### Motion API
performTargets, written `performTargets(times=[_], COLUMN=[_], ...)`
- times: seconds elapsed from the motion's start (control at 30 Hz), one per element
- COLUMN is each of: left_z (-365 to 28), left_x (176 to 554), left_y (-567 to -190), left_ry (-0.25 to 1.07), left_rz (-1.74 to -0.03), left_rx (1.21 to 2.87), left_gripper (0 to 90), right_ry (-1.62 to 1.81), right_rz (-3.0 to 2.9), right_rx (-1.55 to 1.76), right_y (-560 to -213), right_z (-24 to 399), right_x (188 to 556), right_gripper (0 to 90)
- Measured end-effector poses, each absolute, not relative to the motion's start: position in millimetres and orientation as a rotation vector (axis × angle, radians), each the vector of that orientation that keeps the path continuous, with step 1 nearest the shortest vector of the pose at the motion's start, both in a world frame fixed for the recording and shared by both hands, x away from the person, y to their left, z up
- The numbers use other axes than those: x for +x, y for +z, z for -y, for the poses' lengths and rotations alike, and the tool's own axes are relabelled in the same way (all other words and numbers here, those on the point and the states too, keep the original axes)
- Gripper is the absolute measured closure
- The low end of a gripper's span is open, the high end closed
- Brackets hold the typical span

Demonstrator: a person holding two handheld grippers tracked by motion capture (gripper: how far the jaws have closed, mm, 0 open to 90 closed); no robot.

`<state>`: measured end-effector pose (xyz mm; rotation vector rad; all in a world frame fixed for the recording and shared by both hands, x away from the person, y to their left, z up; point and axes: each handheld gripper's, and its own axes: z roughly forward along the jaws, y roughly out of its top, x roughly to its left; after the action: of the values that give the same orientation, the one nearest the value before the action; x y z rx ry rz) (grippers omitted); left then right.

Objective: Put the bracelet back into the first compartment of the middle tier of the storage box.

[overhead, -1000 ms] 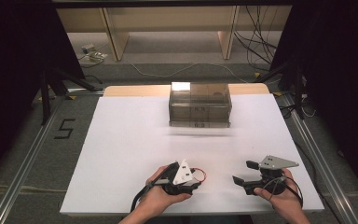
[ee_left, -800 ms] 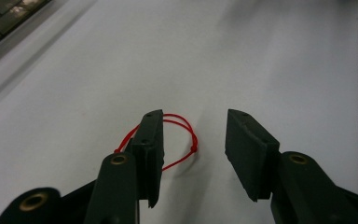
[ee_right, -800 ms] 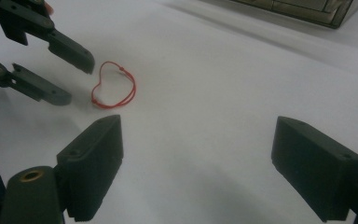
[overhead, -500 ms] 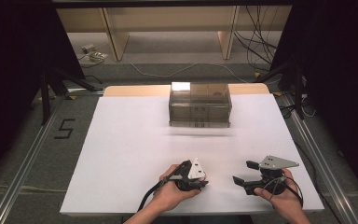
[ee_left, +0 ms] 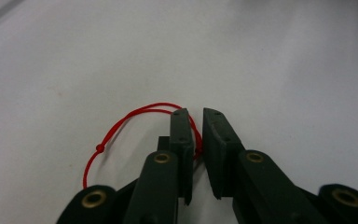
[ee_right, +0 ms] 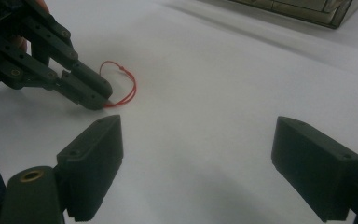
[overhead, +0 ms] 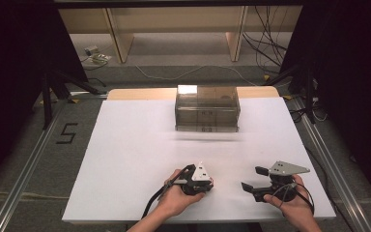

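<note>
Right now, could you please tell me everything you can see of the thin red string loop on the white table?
The thin red string loop is a fine, cord-like strand with one small knot or bead along it. It lies flat on the white table near its front edge, curved in an open arc. The left tongs have just been closing over one end, the strand passing between the jaws. Whether the pads pinch it yet is unclear.

Red string (ee_left: pixel 135 116), black tool (ee_left: pixel 195 135), white table (overhead: pixel 140 145).

My white tabletop (overhead: pixel 140 145) sits on a grey floor (overhead: pixel 24 159). Behind it stand wooden shelves (overhead: pixel 174 24), dark sides, loose cables (overhead: pixel 265 53).
</note>
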<state>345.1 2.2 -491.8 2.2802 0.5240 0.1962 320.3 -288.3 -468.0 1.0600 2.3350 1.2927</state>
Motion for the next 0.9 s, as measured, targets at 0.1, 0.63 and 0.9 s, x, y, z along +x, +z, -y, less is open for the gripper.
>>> performTargets(times=[0.1, 0.63, 0.9], left_z=[-2.4, -3.1, -5.9], left_x=[344.9, 342.0, 342.2], left_y=[-491.4, -486.2, -477.9], left_ry=[0.195, 0.233, 0.280], left_rz=[-0.518, -0.492, -0.480], left_rx=[2.288, 2.277, 2.251], left_gripper=[86.1, 87.6, 87.7], right_ry=[1.292, 1.294, 1.294], right_rz=[-2.334, -2.334, -2.334], right_rx=[1.060, 1.061, 1.060], right_y=[-468.0, -467.7, -467.9], right_z=[288.3, 288.6, 288.6], right_x=[320.4, 320.3, 320.4], right_gripper=[17.6, 17.6, 17.6])
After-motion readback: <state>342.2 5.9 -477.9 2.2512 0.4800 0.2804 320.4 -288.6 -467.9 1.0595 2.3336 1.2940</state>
